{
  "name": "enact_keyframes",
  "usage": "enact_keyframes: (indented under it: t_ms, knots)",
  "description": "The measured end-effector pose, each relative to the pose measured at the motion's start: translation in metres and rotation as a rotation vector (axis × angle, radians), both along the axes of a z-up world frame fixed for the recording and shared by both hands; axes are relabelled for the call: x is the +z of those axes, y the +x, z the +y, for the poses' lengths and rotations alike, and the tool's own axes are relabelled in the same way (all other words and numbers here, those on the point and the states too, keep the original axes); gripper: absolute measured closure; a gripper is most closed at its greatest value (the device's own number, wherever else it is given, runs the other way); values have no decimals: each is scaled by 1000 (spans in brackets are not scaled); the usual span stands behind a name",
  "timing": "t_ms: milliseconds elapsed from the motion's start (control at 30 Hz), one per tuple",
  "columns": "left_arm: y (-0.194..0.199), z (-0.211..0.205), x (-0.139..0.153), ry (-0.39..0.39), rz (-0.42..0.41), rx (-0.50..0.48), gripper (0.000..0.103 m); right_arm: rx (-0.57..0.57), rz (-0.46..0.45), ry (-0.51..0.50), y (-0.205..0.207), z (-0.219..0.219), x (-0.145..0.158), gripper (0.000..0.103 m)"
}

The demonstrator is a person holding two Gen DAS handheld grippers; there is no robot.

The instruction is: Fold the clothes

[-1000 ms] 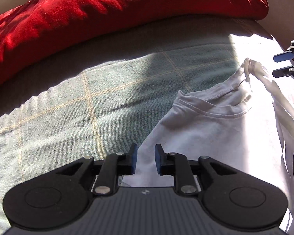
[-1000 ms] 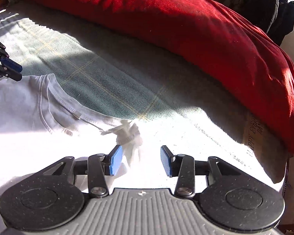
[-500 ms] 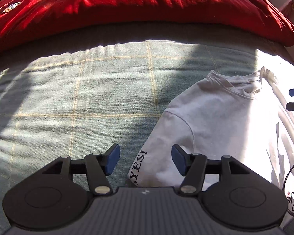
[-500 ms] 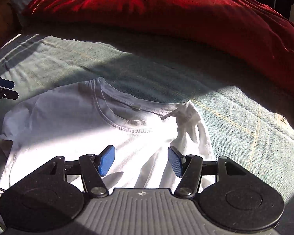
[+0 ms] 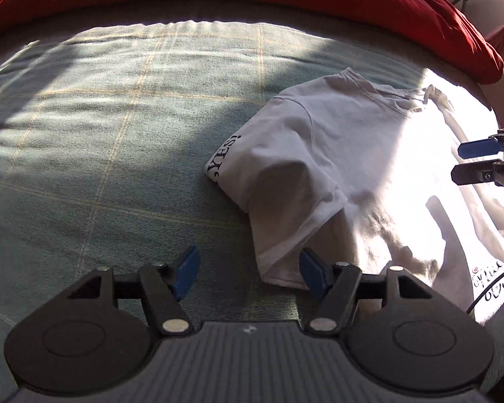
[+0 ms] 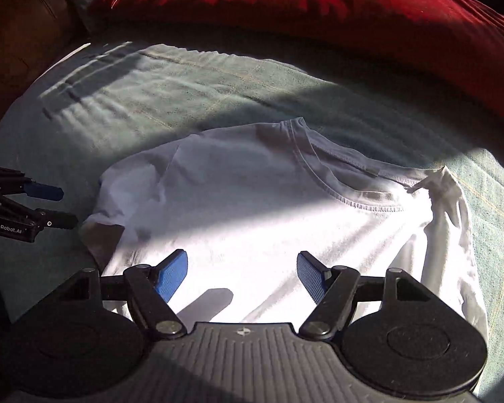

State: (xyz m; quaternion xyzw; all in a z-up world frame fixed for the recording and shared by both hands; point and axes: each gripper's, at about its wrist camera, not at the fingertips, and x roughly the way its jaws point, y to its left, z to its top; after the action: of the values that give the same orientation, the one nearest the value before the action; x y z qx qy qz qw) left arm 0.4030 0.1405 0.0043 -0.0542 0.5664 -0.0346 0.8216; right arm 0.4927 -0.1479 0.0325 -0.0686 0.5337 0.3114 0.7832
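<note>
White cotton t-shirt (image 6: 252, 208) on green plaid bed blanket (image 5: 100, 141): light, floppy, bunches easy. Grab sleeve hem (image 5: 285, 262). Left claw (image 5: 248, 272), right claw (image 6: 242, 275) both wide, empty.

Hard sunlight falls in patches. The shirt (image 5: 352, 154) right of the left claw (image 5: 248, 270) is blown out to pure white, detail lost; ahead of it the blanket (image 5: 117, 134) lies in soft banded shadow. Below the right claw (image 6: 242, 273) its fingers throw sharp shadows on the glare. Fisheye bends every edge; the corners blur and darken.
</note>
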Motion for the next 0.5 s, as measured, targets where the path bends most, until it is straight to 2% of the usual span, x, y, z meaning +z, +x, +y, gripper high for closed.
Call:
enact_keyframes:
  t_ms: [133, 233, 333, 400, 433, 500]
  knots:
    - [-9, -10, -11, 13, -49, 20, 37, 3, 17, 7, -14, 10, -2, 27]
    - [-6, -15, -24, -38, -88, 42, 37, 4, 16, 4, -26, 14, -2, 27]
    - [-1, -22, -39, -11, -87, 69, 44, 14, -14, -25, -39, 14, -1, 27]
    - [-1, -28, -40, 21, -117, 79, 62, 12, -23, -32, -46, 10, 0, 27]
    - [-1, -30, -40, 23, -121, 88, 68, 7, -21, -28, -49, 7, 1, 27]
    - [-1, -32, -39, 31, -121, 106, 91, -8, -16, -22, -55, -2, 1, 27]
